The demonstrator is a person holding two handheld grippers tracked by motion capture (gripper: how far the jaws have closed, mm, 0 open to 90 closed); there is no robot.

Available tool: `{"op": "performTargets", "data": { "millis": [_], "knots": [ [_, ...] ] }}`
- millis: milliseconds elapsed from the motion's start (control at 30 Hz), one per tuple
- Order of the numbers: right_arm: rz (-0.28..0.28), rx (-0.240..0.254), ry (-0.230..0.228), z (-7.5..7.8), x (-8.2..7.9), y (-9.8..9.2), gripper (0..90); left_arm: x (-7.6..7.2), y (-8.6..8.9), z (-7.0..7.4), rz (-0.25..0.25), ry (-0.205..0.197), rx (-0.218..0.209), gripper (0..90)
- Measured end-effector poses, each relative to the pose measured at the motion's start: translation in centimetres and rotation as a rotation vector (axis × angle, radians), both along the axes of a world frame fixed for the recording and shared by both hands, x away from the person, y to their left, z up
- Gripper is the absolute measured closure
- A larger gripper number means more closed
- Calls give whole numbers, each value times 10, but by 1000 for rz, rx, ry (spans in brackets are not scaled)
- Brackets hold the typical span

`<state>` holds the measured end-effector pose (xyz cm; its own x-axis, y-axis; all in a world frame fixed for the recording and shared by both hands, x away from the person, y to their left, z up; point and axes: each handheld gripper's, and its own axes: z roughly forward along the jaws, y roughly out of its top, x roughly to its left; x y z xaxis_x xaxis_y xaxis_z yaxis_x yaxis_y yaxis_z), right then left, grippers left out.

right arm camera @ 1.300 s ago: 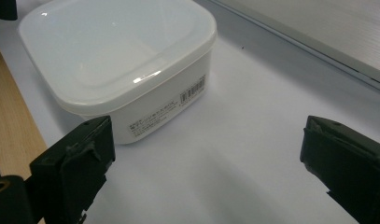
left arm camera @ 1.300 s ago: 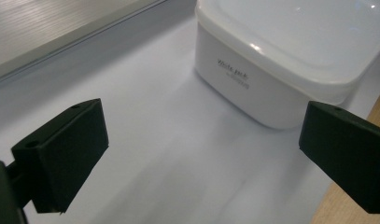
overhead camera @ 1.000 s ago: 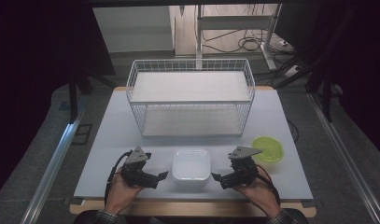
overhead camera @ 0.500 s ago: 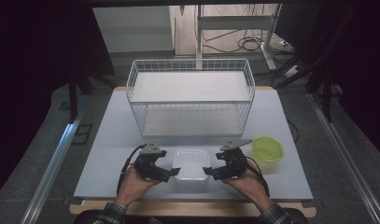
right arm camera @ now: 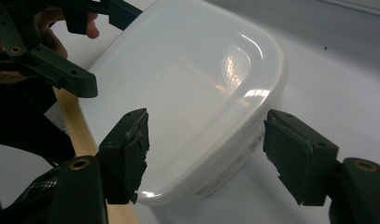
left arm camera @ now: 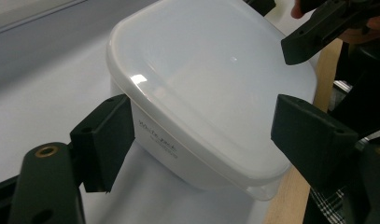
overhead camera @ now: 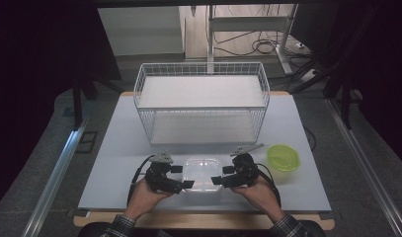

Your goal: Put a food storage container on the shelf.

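Both grippers bracket a lidded white container at the near edge of your table: your left gripper (overhead camera: 184,178) comes at its left side and your right gripper (overhead camera: 219,177) at its right, each held in a hand entering from the bottom of the high view. Largest on the pale grey table (overhead camera: 114,148) is the white wire basket (overhead camera: 202,106), standing at the far half, well apart from the work. Nearer you sits the white plastic container (overhead camera: 202,173), lid on, close to the table's wooden front edge. In the left gripper view the container (left arm camera: 211,88) lies between two black jaws that stand apart, a gap showing on each side of its wall. The right gripper view shows the same: the container (right arm camera: 192,93) between spread jaws that do not press it. Both pairs of jaws have just been closing around it. Smallest, a green bowl (overhead camera: 282,157) rests just right of your right hand.
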<state>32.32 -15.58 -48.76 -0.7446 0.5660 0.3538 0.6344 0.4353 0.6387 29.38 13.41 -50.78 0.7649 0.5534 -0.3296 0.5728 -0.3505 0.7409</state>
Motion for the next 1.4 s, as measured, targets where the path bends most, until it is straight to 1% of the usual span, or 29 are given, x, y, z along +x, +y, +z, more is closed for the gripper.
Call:
{"op": "performTargets", "data": {
  "millis": [33, 100, 233, 300, 367, 500, 633, 733, 767, 800, 867, 900, 967, 1033, 1133, 1233, 1400],
  "knots": [
    [-8, 2, 14, 0, 0, 0, 347, -1, 0, 1, 3, 1, 5, 224],
    [-16, 1, 26, 2, -3, -2, 387, -5, 1, 3, 12, 9, 14, 257],
    [-39, -2, 27, 7, -9, -5, 497, -13, 3, 7, 38, 19, 16, 368],
    [-55, -2, 23, 9, -13, -6, 557, -18, 3, 10, 60, 22, 31, 415],
    [-73, 8, 34, 11, -17, -8, 602, -22, 3, 14, 84, 23, 46, 479],
    [-116, 32, 71, 13, -21, -11, 665, -26, 5, 17, 129, 64, 31, 582],
    [-148, 56, 87, 14, -24, -12, 709, -28, 8, 20, 167, 91, 9, 645],
    [-166, 59, 61, 16, -27, -12, 766, -29, 11, 21, 199, 87, -15, 724],
    [-174, 57, 50, 17, -28, -12, 786, -30, 11, 22, 209, 84, -15, 756],
    [-175, 52, 33, 17, -28, -11, 788, -30, 11, 22, 218, 86, -17, 767],
    [-184, 53, 14, 17, -29, -10, 789, -29, 11, 21, 230, 88, -19, 771],
    [-186, 51, 3, 17, -30, -9, 790, -29, 11, 21, 241, 81, -16, 774],
    [-189, 37, -37, 16, -32, -7, 790, -30, 9, 21, 252, 66, -1, 782],
    [-190, 25, -57, 17, -33, -5, 790, -30, 8, 22, 259, 57, 4, 782],
    [-188, 44, -69, 18, -31, -7, 790, -29, 9, 24, 260, 52, -20, 784],
    [-187, 59, -91, 23, -30, -8, 790, -27, 9, 31, 262, 27, -17, 785],
    [-189, 81, -117, 34, -27, -11, 789, -24, 8, 41, 262, 8, -26, 786]
  ]
}}
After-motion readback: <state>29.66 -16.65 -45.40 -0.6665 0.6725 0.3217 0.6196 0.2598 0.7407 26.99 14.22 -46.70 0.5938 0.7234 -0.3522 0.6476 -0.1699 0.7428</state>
